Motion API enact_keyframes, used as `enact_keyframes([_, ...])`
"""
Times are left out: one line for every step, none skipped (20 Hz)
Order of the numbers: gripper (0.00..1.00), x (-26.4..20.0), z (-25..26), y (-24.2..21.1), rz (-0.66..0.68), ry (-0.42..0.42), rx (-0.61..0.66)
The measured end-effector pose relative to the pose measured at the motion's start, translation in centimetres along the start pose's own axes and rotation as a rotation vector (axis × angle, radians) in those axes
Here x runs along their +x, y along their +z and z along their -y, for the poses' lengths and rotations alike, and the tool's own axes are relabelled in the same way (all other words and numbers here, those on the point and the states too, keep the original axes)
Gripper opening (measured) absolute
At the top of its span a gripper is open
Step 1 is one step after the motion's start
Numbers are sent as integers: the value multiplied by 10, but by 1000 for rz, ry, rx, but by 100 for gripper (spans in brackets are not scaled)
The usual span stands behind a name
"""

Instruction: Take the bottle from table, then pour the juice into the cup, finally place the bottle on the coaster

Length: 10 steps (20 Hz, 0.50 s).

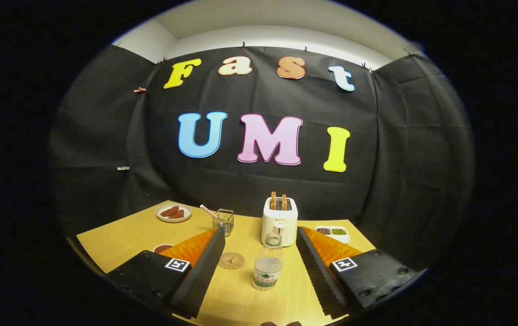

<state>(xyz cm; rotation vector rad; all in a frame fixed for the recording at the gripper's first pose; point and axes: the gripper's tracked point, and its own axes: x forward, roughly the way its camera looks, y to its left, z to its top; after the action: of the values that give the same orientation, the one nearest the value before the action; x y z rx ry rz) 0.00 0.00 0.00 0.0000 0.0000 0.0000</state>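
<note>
A clear plastic bottle with a green label stands upright and uncapped on the wooden table, between my two fingers and a little ahead of their tips. My gripper is open wide and touches nothing. A round cork coaster lies on the table just left of the bottle, close to the left finger. A glass cup in a wire holder, with a striped straw, stands beyond the coaster.
A white toaster with two slices stands right behind the bottle. A plate with brown food sits at the far left, a small white tray of grains at the far right. A dark round item peeks past the left finger.
</note>
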Motion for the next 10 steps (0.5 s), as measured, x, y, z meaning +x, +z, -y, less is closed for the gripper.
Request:
enact_keyframes([97,2,-1,-3,-9,0,6])
enact_keyframes([97,3,0,-4,-15,-3,5])
enact_keyframes([97,4,2,-3,-10,-10,-2])
enact_keyframes([97,5,4,-1,-2,-16,-8])
enact_keyframes([97,5,6,0,4,-20,-11])
enact_keyframes([97,6,7,0,8,-20,-10])
enact_keyframes([97,6,7,0,8,-18,-7])
enact_keyframes([97,6,6,0,7,-16,-6])
enact_keyframes([97,5,6,-1,7,-14,-7])
enact_keyframes([97,5,6,-1,9,-11,-11])
